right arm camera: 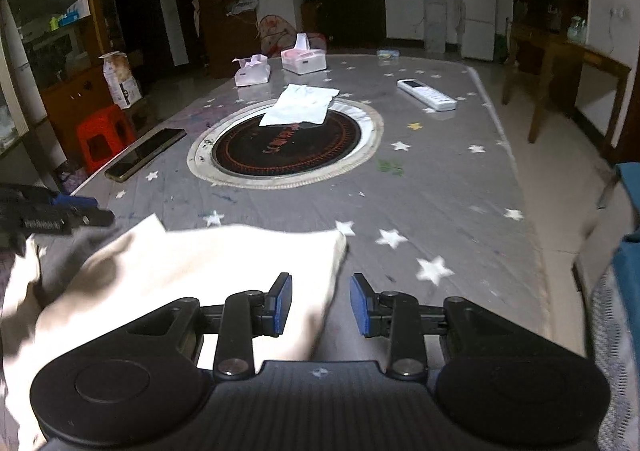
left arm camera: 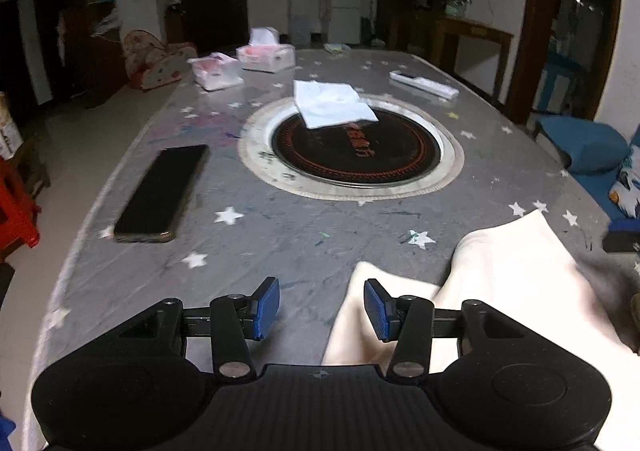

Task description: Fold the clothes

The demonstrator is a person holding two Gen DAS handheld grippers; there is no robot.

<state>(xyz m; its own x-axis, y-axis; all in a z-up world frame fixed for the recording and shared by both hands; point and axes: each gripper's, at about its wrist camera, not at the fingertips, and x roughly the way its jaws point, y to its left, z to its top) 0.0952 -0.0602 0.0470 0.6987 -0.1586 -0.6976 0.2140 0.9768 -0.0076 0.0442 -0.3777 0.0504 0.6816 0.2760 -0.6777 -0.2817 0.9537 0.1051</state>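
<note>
Both grippers hang over the near edge of the table, the one with the grey starry cover, and neither is holding anything. The left gripper has its blue pads well apart with bare tabletop showing in the gap; the cloth starts just at its right pad and runs off toward the near right corner of that view. The right gripper is also parted, a bit narrower, and the cloth's right edge passes under its left pad while the gap itself is mostly over the table cover. No pinch on the fabric from either one, as far as I can see.

The cloth is a cream piece lying rumpled along the near edge, between the two grippers, with a fold ridge standing up in the middle. In the right wrist view the left gripper shows at the left edge, blurred, just beyond the cloth's far left corner.

Other stuff: a round black cooktop sunk in the table's middle with a white tissue over its far rim, a phone by the left edge, a remote toward the far right, and two tissue packs near the far edge.
</note>
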